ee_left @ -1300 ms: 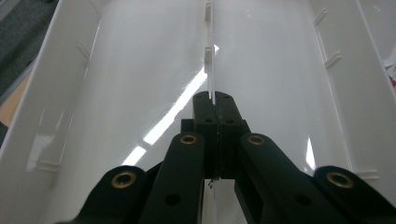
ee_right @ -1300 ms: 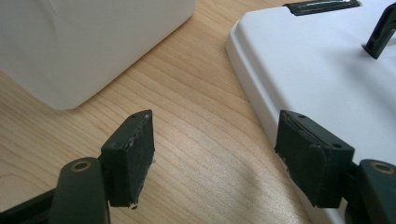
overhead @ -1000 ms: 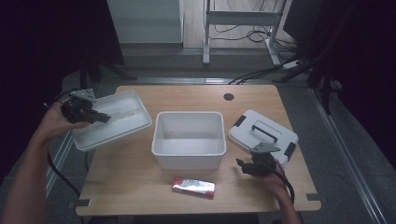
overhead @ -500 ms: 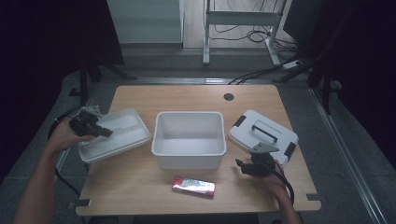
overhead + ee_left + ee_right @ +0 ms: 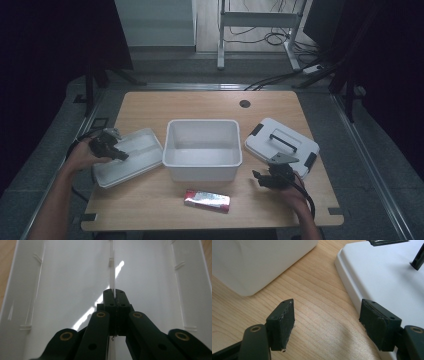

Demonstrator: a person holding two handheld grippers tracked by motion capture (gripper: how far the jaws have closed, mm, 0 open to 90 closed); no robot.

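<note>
On a wooden table (image 5: 150, 107), seen from above, an open white bin (image 5: 202, 148) sits at the centre. To its left lies a shallow white tray (image 5: 132, 159) (it looks like an insert with a thin central rib). The left gripper (image 5: 114, 149) sits over the tray's left end, held by the person's left hand (image 5: 82, 156). In the left gripper view, its black jaws are pressed together on the tray's upright central rib (image 5: 112, 270), with the tray's white floor spreading on both sides.

To the right of the bin rests a white lid (image 5: 281, 145) with a dark handle and dark clips. The right gripper (image 5: 260, 178) hovers low near the table's front right, just in front of the lid. In the right gripper view its jaws stand wide apart and hold nothing, with bare wood between them, the lid's edge (image 5: 352, 285) beside the right jaw and the bin's wall (image 5: 259, 260) ahead to the left.

A small red and silver packet (image 5: 207, 200) lies flat in front of the bin.
</note>
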